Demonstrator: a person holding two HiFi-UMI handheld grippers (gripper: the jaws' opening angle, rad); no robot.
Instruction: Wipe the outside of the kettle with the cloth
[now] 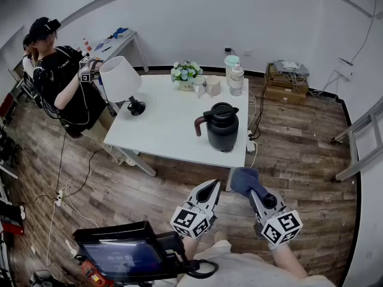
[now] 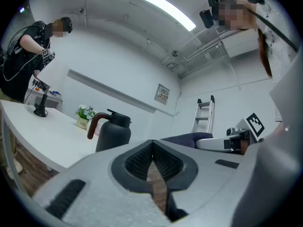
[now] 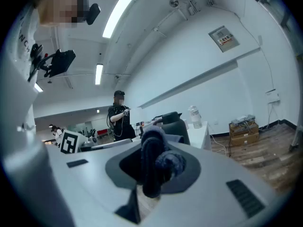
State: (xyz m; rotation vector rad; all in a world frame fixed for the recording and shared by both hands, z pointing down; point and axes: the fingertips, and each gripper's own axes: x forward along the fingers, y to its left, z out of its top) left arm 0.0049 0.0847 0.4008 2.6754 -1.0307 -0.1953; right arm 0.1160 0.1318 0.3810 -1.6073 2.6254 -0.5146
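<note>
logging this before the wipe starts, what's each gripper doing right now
Left gripper: shut, holding nothing.
Right gripper: shut on the cloth.

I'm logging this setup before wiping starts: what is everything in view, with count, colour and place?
table: one, white, middle of the room
kettle: one, black with brown handle, table's near right part
lamp: one, white shade on black base, table's left side
flower pot: one, white and green blooms, table's far edge
cups: two, pale, right of the flowers
bottles: two, clear or pale, table's far right corner
cardboard box: one, brown, floor by far wall
ladder: one, grey, right edge
other person: one, in black, left of the table
screen: one, black, bottom left
cloth: one, dark blue, clamped in the right gripper
left gripper: one, grey, shut and empty, short of the table
right gripper: one, grey, shut on the cloth
</note>
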